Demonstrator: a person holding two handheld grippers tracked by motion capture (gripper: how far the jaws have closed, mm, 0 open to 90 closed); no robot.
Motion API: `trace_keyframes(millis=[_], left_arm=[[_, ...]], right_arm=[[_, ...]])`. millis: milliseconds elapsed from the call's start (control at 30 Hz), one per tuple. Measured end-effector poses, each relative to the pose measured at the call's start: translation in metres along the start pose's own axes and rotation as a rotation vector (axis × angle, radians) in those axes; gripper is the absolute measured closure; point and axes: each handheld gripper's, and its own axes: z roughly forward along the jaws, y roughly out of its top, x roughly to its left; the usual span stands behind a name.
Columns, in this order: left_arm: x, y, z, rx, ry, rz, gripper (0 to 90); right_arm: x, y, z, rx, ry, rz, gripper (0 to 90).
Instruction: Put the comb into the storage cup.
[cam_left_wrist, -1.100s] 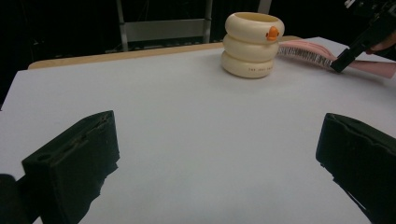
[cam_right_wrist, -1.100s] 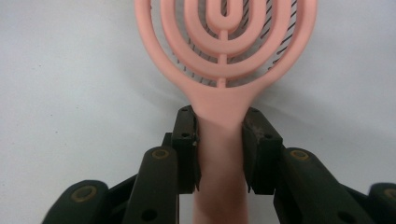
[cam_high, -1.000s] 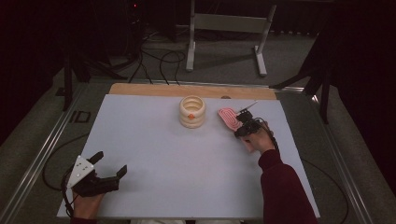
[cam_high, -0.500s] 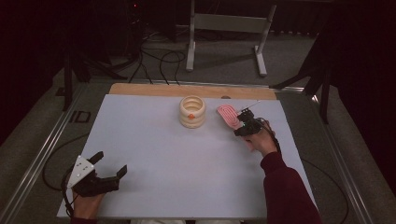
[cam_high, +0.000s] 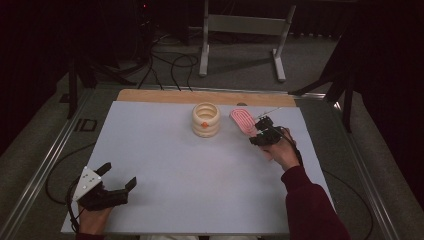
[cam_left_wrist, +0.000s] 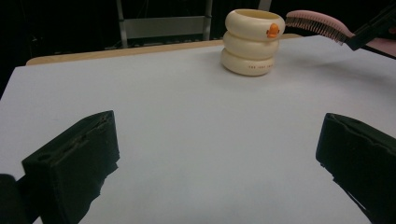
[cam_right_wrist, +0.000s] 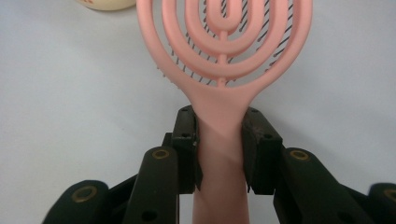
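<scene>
- The pink hairbrush (cam_right_wrist: 224, 60) is clamped by its handle between the jaws of the right gripper (cam_high: 261, 131), at the far right of the table (cam_high: 165, 165); the grip at the neck probably keeps the head steady.
- In the left gripper view, the brush (cam_left_wrist: 317, 24) is seen raised off the table, bristles down, its head just beside the rim of the cream ringed holder (cam_high: 206, 120).
- The holder is stood upright at the far middle, mouth open upward, presumably to receive the brush.
- The left gripper (cam_high: 107, 187) is rested at the near left, its jaws wide with nothing between them, well apart from the work.
</scene>
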Motion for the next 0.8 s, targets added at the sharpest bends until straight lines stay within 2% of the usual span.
trace_keyframes(millis=[200, 800], left_arm=[[0.0, 0.0, 0.0, 0.002, 0.0, -0.003, 0.0], [0.001, 0.0, 0.001, 0.017, 0.008, -0.005, 0.0]], right_arm=[[0.005, 0.001, -0.005, -0.03, -0.006, -0.019, 69.8], [0.028, 0.002, -0.024, -0.14, 0.016, -0.067, 69.8]])
